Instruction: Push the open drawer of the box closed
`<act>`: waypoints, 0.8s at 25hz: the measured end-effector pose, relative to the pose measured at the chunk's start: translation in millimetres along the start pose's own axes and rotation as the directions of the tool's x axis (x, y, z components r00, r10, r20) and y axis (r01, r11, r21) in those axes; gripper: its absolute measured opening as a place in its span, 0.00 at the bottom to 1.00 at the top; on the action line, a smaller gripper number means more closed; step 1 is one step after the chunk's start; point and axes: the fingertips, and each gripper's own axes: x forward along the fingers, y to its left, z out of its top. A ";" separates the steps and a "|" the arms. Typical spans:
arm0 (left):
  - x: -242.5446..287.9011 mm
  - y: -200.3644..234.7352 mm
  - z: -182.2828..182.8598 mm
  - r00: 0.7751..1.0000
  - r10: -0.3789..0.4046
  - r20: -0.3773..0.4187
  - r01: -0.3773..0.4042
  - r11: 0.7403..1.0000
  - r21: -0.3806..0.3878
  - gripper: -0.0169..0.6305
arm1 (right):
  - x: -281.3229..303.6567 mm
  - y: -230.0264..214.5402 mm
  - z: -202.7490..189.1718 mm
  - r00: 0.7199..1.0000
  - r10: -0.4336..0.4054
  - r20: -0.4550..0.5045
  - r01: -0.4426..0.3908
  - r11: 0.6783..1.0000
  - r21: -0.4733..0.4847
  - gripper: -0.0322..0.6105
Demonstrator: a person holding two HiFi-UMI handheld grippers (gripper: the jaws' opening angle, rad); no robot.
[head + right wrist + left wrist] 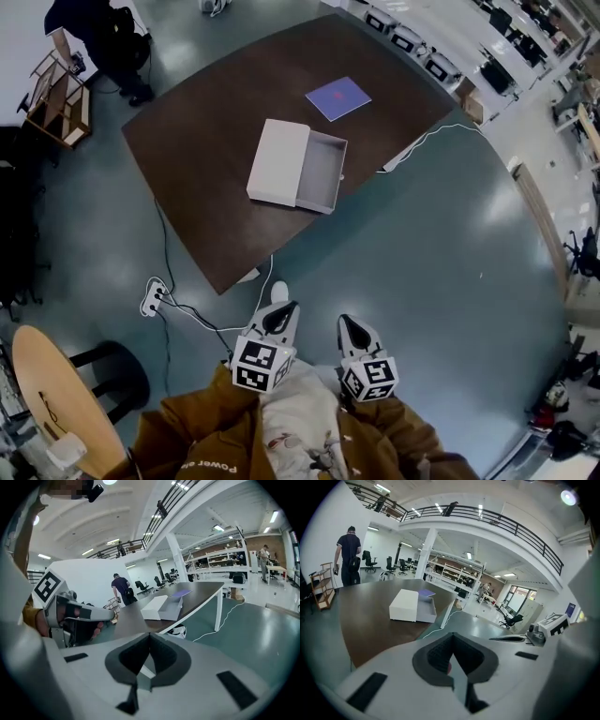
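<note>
Hall: teal floor, dark counter (pixel 206 141) out ahead.
Box: white box (pixel 278 161) mid-counter, drawer (pixel 322 172) pulled out, purple sheet (pixel 337 97) beyond it.
Left: left gripper (pixel 284 311) low by the person's jacket (pixel 187 436), well short of the counter, jaws pressed together, empty.
Right: right gripper (pixel 346 323) just beside it, jaws pressed together, empty.

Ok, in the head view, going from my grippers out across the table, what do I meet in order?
First the left gripper and right gripper side by side, then the table at its near edge, the white box with its open drawer, the purple sheet.
</note>
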 end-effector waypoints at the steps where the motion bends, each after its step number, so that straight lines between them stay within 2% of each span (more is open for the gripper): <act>1: 5.9 15.1 10.7 1.000 -0.001 0.000 0.001 1.000 -0.008 0.04 | 15.6 -0.1 9.8 1.000 -0.006 -0.007 0.006 1.000 -0.004 0.06; 5: 28.1 60.1 42.7 1.000 -0.003 0.003 0.003 0.999 -0.032 0.04 | 67.3 -5.9 39.7 0.999 -0.030 -0.039 0.030 0.999 -0.013 0.06; 9: 48.9 84.9 59.9 1.000 -0.027 -0.009 0.026 0.998 -0.049 0.04 | 98.7 -11.3 63.4 0.998 -0.041 -0.042 0.040 0.999 -0.023 0.06; 14: 65.6 92.9 69.0 0.999 -0.037 -0.026 0.036 0.997 -0.067 0.04 | 119.5 -15.0 81.0 0.997 -0.031 -0.064 0.027 0.998 -0.059 0.06; 20: 78.6 96.8 96.0 1.000 0.017 0.019 -0.016 0.998 -0.060 0.04 | 138.6 -35.8 102.6 0.998 0.016 -0.057 -0.021 0.997 -0.078 0.06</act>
